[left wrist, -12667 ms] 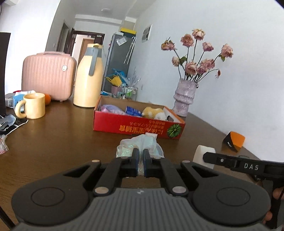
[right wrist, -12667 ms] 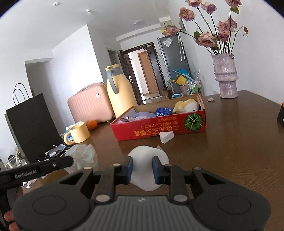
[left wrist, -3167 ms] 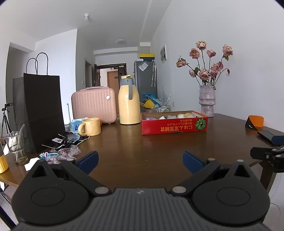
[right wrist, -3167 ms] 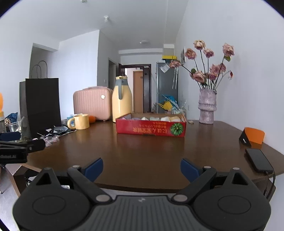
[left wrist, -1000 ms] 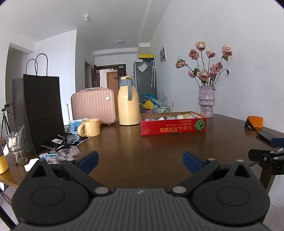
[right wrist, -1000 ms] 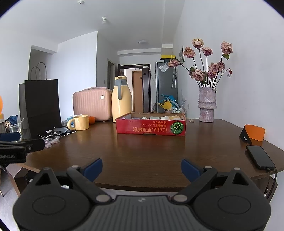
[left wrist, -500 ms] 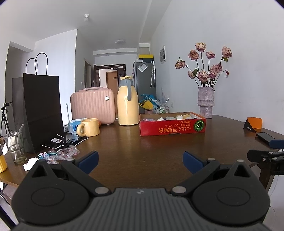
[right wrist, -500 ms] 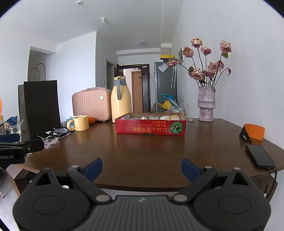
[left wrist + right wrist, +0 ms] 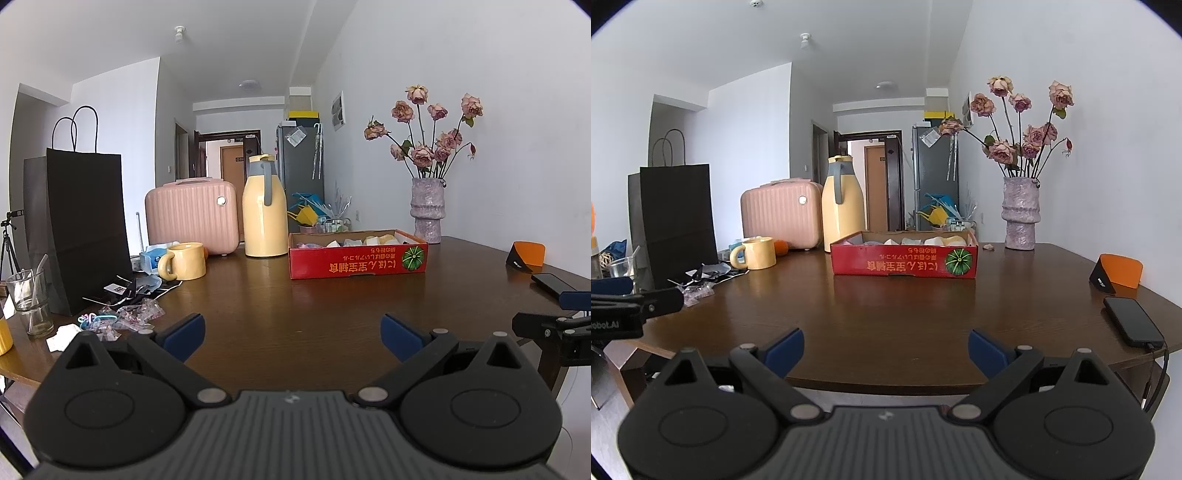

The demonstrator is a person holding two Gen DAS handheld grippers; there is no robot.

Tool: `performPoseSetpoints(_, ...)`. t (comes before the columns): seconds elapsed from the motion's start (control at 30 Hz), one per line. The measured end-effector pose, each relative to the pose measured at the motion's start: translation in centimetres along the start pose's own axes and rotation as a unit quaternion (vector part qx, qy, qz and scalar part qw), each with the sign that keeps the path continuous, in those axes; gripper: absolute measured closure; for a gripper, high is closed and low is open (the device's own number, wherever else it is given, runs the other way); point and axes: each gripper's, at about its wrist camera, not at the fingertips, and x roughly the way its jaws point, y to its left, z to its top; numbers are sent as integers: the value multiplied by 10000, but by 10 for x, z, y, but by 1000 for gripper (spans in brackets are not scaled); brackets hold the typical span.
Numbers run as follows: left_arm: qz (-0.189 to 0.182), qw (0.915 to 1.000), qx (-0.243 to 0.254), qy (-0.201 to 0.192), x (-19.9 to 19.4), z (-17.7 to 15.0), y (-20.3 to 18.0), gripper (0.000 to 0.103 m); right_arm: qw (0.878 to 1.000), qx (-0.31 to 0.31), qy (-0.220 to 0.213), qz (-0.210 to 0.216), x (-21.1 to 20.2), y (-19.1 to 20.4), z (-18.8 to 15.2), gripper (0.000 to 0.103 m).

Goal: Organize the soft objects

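I am holding my left tongs [image 9: 291,334] and right tongs [image 9: 885,349] wide apart, empty, well short of the red box [image 9: 904,262] where the soft objects [image 9: 351,242] are lying; reaching in, I risk knocking the vase [image 9: 1019,214] beside the box.

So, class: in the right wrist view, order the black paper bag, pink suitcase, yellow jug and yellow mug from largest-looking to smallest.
1. Black paper bag
2. Pink suitcase, though the jug stands taller
3. Yellow jug
4. Yellow mug
The bag is nearer the camera, which flatters it.
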Motion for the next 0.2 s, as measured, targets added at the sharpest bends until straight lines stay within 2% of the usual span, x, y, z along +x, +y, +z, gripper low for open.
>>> performPoseSetpoints(0.2,-4,10000,-6,18,0,0,-2,0,10000,14,-2,1,0,-1,-1,7)
